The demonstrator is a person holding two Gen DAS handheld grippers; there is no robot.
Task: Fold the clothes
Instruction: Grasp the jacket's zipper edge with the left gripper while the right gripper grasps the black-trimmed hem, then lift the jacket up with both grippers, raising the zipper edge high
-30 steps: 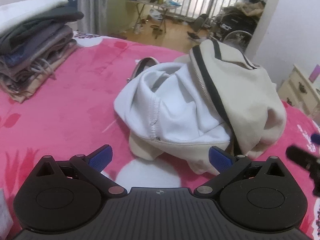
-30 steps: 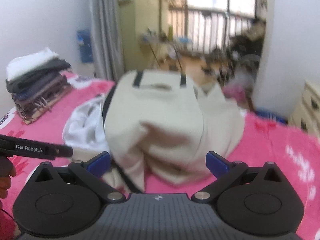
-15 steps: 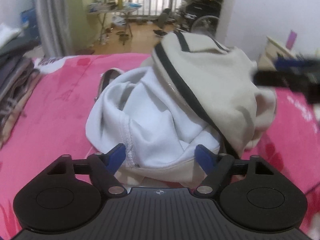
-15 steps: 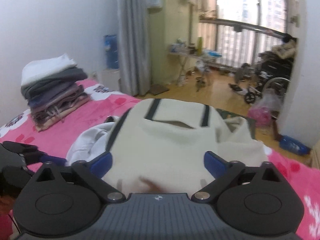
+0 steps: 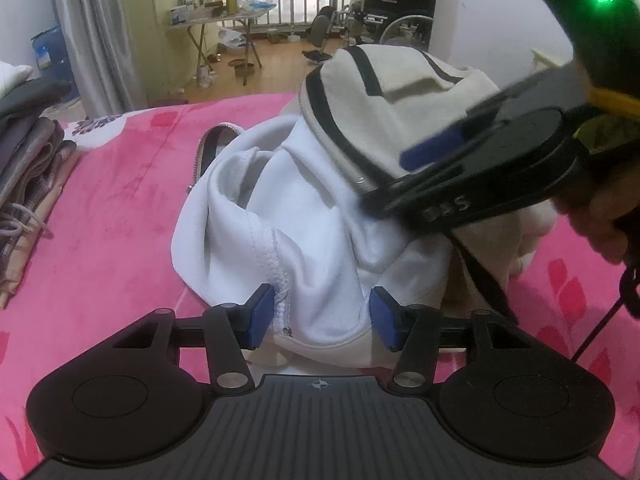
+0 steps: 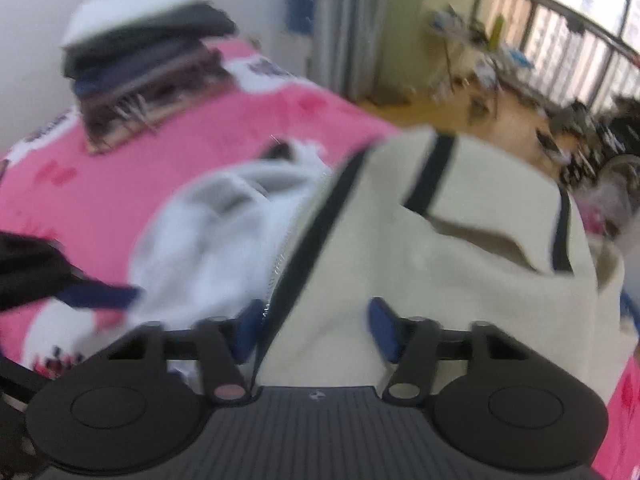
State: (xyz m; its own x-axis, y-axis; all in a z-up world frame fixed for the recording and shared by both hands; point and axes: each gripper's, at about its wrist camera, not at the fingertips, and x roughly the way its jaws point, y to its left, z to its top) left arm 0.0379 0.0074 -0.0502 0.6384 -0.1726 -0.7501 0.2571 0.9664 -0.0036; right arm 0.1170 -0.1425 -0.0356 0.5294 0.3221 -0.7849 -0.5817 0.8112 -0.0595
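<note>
Jacket (image 5: 400, 92), cream with black trim and a white lining (image 5: 320, 232), sits in a crumpled heap in the middle of the pink bed (image 5: 120, 208), seen from my left wrist. None of it is folded yet. My left tool (image 5: 322, 320) reaches into the near edge of the heap, its blue pads on either side of a fold of white lining beside a stitched seam. The jaws have just been closing and stand about half spread; the left pad looks to touch the seam, but I cannot tell whether the cloth is truly pinched. My right tool (image 5: 424, 152) comes in from the right, lying across the cream shell, with my hand (image 5: 600, 216) behind it. At the left edge, a stack (image 5: 24, 152) of folded clothes rests on the bed, well apart from the jacket; that part of the work looks done.

From my right wrist, the picture is blurred. The jacket (image 6: 460, 240) fills the centre, with the zip and black trim running down toward my right tool (image 6: 312, 328). Its jaws have just been closing, with cream cloth and the zip edge between them; whether the pads already press I cannot tell. My left tool (image 6: 80, 292) shows as a dark smear at the left, against the lining (image 6: 224, 232). The stack (image 6: 148, 64) stands at the far left of the bed (image 6: 100, 160).

I judge this garment is only being gathered; spreading it flat and every fold remain.
</note>
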